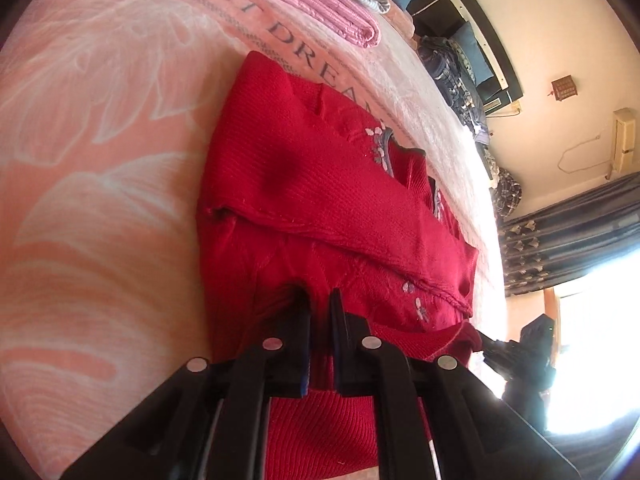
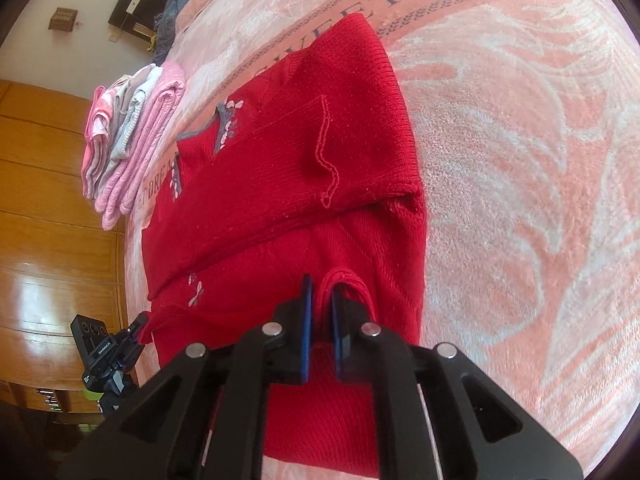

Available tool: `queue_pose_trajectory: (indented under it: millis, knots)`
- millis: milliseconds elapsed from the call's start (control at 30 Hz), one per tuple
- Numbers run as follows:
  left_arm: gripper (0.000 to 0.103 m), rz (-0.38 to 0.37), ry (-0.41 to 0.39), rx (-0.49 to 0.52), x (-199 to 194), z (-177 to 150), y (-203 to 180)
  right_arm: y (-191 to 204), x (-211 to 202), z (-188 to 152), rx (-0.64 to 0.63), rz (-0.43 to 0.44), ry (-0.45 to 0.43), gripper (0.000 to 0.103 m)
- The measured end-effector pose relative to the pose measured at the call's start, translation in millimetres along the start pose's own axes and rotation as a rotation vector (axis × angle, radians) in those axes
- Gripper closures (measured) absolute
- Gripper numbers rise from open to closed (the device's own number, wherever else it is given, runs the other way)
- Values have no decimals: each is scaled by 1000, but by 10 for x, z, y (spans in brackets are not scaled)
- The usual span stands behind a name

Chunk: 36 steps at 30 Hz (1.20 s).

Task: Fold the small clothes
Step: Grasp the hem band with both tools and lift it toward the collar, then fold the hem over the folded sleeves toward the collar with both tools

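A small red knit sweater with grey and white flower stitching lies on a pink blanket, its sleeves folded across the body. My left gripper is shut on the sweater's near hem, red knit pinched between its black fingers. In the right wrist view the same red sweater fills the middle, and my right gripper is shut on a raised fold of the hem at the other corner. The left gripper shows at the sweater's far corner, gripping red fabric.
A pile of folded pink and striped clothes sits on the pink blanket beyond the sweater, seen also as the folded pile. Wooden cabinets stand beside the bed. Dark clothes and a curtain lie past the far edge.
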<state>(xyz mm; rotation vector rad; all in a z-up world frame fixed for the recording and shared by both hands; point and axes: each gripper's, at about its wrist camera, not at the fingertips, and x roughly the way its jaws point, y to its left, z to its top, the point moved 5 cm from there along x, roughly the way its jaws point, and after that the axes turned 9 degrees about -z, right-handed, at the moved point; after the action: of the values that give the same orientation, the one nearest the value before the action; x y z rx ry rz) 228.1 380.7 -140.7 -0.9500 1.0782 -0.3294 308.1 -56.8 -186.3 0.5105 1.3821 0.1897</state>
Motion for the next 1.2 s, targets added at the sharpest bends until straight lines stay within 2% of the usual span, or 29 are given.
queue_pose_trajectory:
  millis: [100,200,233,267,300,400,500,633,667,700,767,967,1067,1100,1200]
  knots:
    - [91,-81,23,16,-43,110,6,-81,93,87,30,38,14,91]
    - [90,-92,20,39,-133,189,63,-153,33,176,57,74,6,89]
    - [90,-111,18,28,-183,217,107,-181,-19,208,60,74,-12,86]
    - [90,-141,35,7,-220,244,157,-205,-70,237,68,70,-28,74]
    - [90,-142,40,-5,-266,290,225,-237,-119,260,73,69,-40,71]
    - [90,-55,-32,45,-465,395,362,-268,-279,310,60,55,-98,71]
    - [90,-45,-39,86,-451,419,308,-181,-370,344,22,65,-126,71]
    - [86,-1,30,232,-196,355,-10,-20,-384,347,-13,75,-134,71]
    - [81,18,47,272,-118,330,-92,28,-365,335,-29,72,-131,71]
    - [71,39,63,302,-46,305,-147,71,-342,318,-48,66,-128,71]
    - [63,107,90,347,102,273,-203,151,-287,275,-91,47,-117,71]
    - [62,221,139,451,412,184,-226,276,-184,164,-190,2,-103,67]
    - [66,226,135,487,480,160,-257,297,-184,140,-227,-14,-106,66]
    - [82,219,131,494,490,147,-273,295,-197,139,-242,-22,-111,65]
    - [93,190,128,506,471,127,-313,268,-218,152,-291,-53,-120,62]
